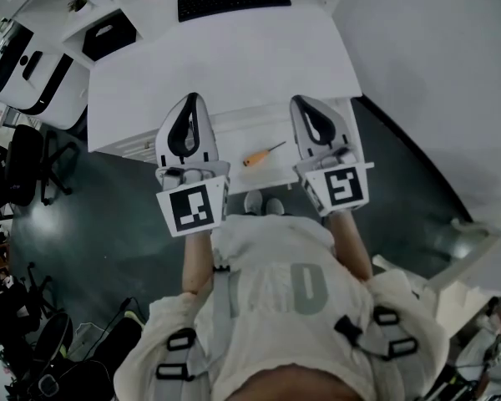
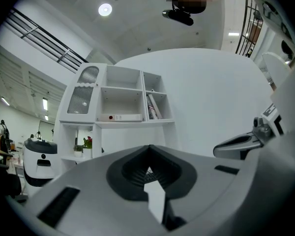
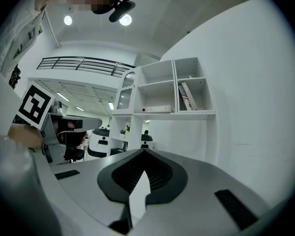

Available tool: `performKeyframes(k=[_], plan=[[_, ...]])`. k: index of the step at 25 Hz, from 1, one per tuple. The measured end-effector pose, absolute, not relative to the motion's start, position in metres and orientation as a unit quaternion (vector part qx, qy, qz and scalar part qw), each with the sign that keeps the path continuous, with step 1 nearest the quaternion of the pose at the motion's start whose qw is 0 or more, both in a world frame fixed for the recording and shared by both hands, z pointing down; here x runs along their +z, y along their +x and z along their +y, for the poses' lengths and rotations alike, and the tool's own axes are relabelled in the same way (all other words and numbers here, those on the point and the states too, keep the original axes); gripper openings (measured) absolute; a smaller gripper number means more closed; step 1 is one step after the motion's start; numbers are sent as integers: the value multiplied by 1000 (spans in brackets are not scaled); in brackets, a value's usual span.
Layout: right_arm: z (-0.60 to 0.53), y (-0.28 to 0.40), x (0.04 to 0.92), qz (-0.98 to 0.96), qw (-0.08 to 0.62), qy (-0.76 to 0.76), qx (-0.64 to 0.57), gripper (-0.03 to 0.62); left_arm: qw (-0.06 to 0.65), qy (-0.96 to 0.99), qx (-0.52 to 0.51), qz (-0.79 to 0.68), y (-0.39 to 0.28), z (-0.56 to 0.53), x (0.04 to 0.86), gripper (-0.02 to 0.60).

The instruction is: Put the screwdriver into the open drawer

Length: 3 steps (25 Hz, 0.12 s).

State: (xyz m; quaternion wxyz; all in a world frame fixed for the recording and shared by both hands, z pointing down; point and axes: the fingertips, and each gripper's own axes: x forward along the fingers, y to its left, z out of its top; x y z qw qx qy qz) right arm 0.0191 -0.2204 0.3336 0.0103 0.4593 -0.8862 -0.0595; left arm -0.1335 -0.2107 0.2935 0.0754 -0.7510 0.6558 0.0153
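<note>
Head view: the screwdriver (image 1: 263,153) lies in what appears to be the open drawer (image 1: 242,132) below the table (image 1: 234,57) edge, between the left gripper (image 1: 192,100) and right gripper (image 1: 301,102), touching neither. Left gripper view: jaws closed, empty. Right gripper view: jaws likewise together on nothing; placement looks complete, so withdraw without nudging the tool.

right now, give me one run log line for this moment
left gripper shut, empty | right gripper shut, empty | screwdriver lying in open drawer, between grippers, untouched
</note>
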Motion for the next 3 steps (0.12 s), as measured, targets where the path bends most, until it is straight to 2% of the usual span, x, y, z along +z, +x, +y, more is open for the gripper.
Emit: performKeyframes(k=[3], plan=[[-222, 19, 335, -886, 16, 459, -61, 5, 77, -748, 20, 659, -138, -212, 291, 6]])
